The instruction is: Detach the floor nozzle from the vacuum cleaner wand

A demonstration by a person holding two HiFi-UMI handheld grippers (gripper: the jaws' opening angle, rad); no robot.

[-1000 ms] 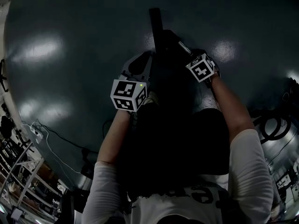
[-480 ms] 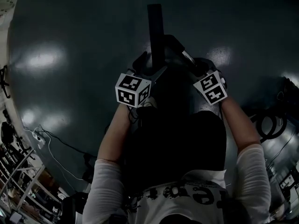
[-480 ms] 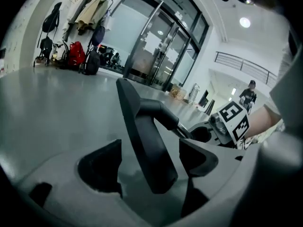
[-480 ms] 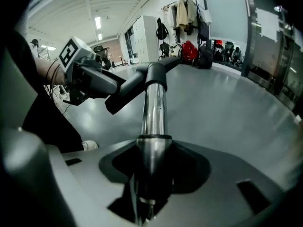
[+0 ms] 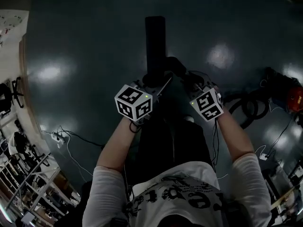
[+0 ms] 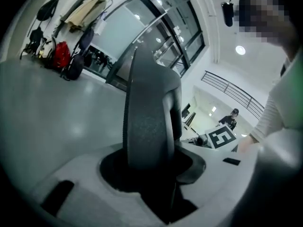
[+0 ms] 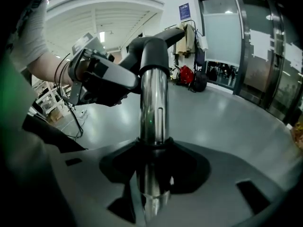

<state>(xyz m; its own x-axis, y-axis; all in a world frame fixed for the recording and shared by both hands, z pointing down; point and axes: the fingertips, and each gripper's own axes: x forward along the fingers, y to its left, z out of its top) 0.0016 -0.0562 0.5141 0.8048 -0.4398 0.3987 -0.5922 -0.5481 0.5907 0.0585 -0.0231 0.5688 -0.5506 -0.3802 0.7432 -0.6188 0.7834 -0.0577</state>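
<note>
In the head view the dark floor nozzle (image 5: 155, 41) is held up off the floor in front of me, pointing away. My left gripper (image 5: 150, 82) is on it. The left gripper view shows the nozzle's black body (image 6: 149, 122) standing in the gap of the left gripper (image 6: 151, 174), whose jaws are closing against it. My right gripper (image 7: 151, 174) is shut on the chrome wand (image 7: 154, 108), which runs up to a black elbow (image 7: 151, 48) joining the nozzle. In the head view the right gripper (image 5: 193, 85) sits just right of the left one.
Cables and a power strip (image 5: 59, 137) lie on the dark glossy floor at the left. A coiled hose (image 5: 246, 105) and a red thing (image 5: 294, 98) are at the right. Shelving (image 5: 19, 174) stands at the lower left. A glass wall (image 7: 255, 41) and a distant person (image 6: 232, 118) show in the gripper views.
Both grippers have risen together toward the camera, carrying the nozzle and wand up from the floor. The nozzle now looks larger and nearer.
</note>
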